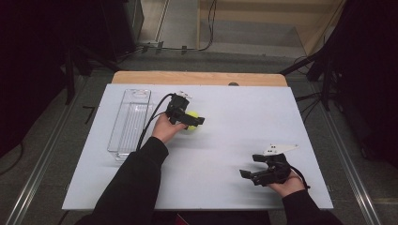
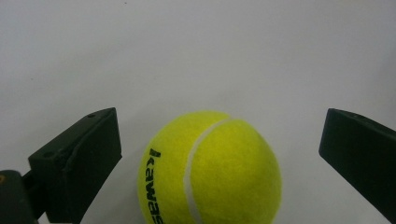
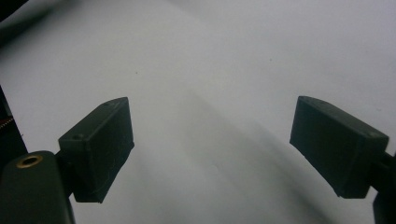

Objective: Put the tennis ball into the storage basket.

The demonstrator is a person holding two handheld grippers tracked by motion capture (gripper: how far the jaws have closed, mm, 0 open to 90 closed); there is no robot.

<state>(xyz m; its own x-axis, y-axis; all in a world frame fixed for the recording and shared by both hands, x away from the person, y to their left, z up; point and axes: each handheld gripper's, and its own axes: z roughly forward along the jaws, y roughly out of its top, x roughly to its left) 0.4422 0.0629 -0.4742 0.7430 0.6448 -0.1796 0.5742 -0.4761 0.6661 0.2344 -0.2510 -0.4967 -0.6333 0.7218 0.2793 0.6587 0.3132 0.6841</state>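
clear tray (image 1: 131,123) empty, tennis ball (image 2: 210,169) beside it

Both tools (image 1: 190,117) (image 1: 251,165) agape (hands apart)

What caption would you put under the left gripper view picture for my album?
Open left gripper with black fingers on either side of a yellow tennis ball on the white table.

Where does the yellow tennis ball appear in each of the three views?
High view: the tennis ball lies left of centre on the white table, at the left gripper.
Left gripper view: the ball is at bottom centre, between the open fingers, apart from both.
Right gripper view: the ball is not in it.
Shared landmark: the white table.
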